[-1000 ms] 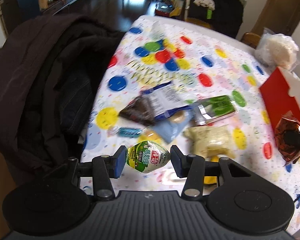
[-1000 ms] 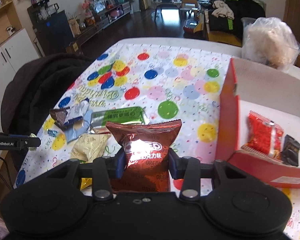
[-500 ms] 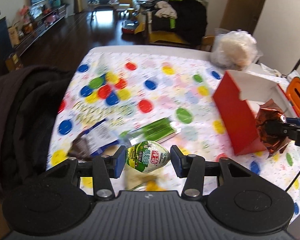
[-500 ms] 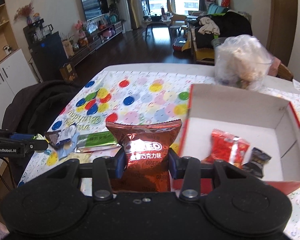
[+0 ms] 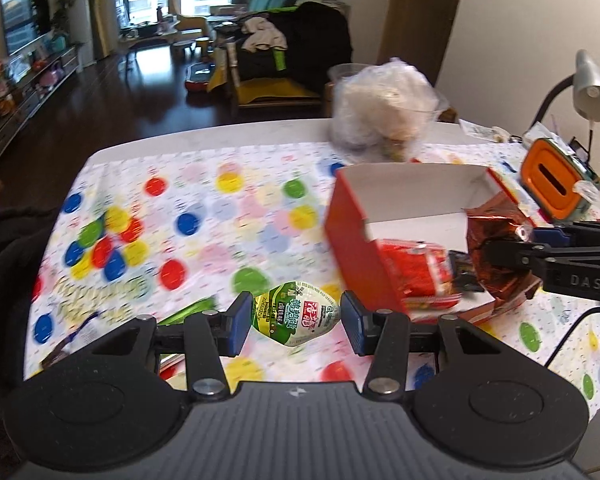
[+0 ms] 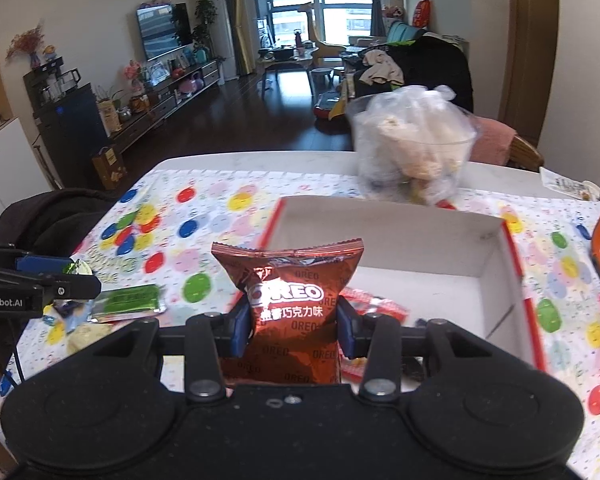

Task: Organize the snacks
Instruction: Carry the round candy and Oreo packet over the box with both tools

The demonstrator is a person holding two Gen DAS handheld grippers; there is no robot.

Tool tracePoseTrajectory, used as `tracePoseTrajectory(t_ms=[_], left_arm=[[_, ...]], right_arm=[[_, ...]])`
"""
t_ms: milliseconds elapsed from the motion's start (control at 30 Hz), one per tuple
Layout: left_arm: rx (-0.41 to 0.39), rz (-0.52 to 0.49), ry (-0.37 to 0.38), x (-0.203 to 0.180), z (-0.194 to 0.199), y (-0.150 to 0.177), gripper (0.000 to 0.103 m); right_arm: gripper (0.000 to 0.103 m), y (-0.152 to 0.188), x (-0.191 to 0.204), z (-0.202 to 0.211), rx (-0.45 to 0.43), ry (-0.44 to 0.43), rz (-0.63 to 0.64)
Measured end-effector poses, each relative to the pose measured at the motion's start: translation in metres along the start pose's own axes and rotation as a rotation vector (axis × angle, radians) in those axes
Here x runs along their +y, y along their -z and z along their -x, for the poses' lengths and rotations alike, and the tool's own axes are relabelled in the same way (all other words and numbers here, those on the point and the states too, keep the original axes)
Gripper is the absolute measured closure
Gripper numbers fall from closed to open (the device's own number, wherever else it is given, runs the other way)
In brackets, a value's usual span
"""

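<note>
With the right tongs [image 6: 296, 330] clenched on the Oreo packet [image 6: 292, 304] and the left tongs [image 5: 296, 322] grasping the egg-shaped snack [image 5: 296, 316], release each only once it hangs over the red box [image 6: 496, 260] ahead.

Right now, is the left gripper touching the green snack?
Touching. The left wrist view shows the left gripper with both blue pads pressed against the green snack, which hangs clear of the table.
</note>
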State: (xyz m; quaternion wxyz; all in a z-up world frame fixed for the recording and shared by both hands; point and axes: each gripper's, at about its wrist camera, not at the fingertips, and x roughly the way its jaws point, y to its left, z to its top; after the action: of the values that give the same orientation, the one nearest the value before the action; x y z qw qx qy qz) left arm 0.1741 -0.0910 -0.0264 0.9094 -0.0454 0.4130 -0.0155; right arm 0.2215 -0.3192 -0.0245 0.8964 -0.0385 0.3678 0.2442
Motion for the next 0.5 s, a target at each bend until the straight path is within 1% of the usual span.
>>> tracePoseTrajectory(t_ms=[267, 500], left_arm=[[0.023, -0.048, 0.029, -0.054, -0.027, -0.022, 0.056], [0.068, -0.109, 0.044, -0.098, -0.058, -0.036, 0.056]], right_arm=[[0.061, -0.006, -0.058, -0.009, 0.020, 0.046, -0.026], [0.061, -0.010, -0.094, -0.030, 0.060, 0.065, -0.021]])
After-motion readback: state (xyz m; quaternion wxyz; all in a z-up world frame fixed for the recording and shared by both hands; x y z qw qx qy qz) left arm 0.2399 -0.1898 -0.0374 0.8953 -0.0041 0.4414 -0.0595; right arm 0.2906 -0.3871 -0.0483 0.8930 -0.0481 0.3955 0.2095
